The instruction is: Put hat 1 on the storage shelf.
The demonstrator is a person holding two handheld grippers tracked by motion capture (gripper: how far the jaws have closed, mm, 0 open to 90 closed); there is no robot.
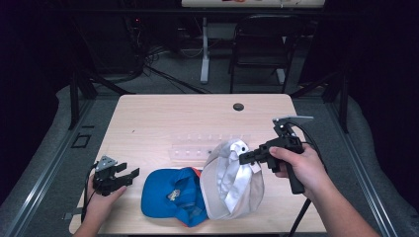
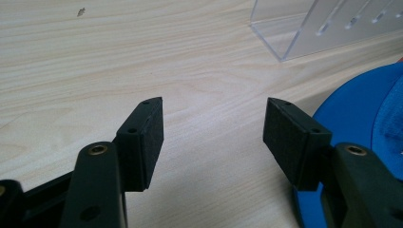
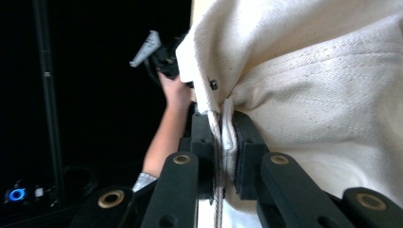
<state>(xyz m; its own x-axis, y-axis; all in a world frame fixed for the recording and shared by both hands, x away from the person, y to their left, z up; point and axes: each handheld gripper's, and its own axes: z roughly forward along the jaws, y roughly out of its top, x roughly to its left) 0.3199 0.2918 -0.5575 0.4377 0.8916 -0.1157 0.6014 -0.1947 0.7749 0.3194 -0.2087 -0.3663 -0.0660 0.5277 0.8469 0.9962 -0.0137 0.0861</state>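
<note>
Jaws of right gripper [image 1: 245, 158] clamp cream cap [image 1: 232, 190].

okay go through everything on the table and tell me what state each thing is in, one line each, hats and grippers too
Cream cap: lifted at its rim, inside facing up, overlapping the blue cap.
Blue cap: lying flat on the table, untouched.
Clear rack: resting on the table behind the caps, nothing on it.
Right hand-held gripper: shut on the cream cap's edge.
Left hand-held gripper: open, nothing between its jaws, beside the blue cap.
</note>
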